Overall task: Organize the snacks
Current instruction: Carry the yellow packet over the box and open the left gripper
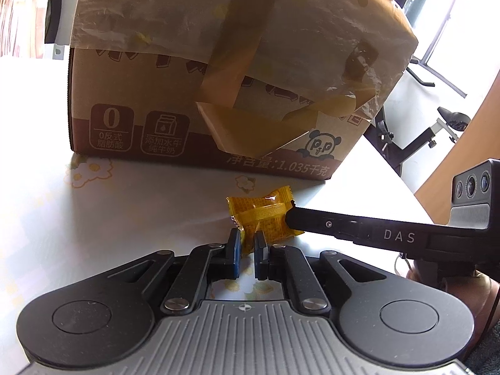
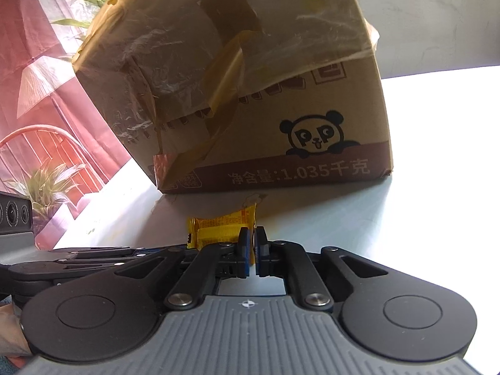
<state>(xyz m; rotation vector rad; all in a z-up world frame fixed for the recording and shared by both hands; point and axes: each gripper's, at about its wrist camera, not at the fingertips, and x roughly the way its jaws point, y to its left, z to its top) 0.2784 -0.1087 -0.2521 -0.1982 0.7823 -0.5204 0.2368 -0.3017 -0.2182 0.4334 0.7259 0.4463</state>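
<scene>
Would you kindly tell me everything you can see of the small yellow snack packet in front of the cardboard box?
The yellow snack packet is a small pillow-shaped pouch of glossy, crinkled film, printed with a fine grid and red lettering too small to read, its end seams crimped. It sits at the white tabletop, just in front of the cardboard box and apart from it. The left gripper is shut on its near edge, and the right gripper is shut on the opposite end.

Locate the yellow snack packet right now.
The yellow snack packet lies on the table before the cardboard box, pinched by left gripper and right gripper.
</scene>
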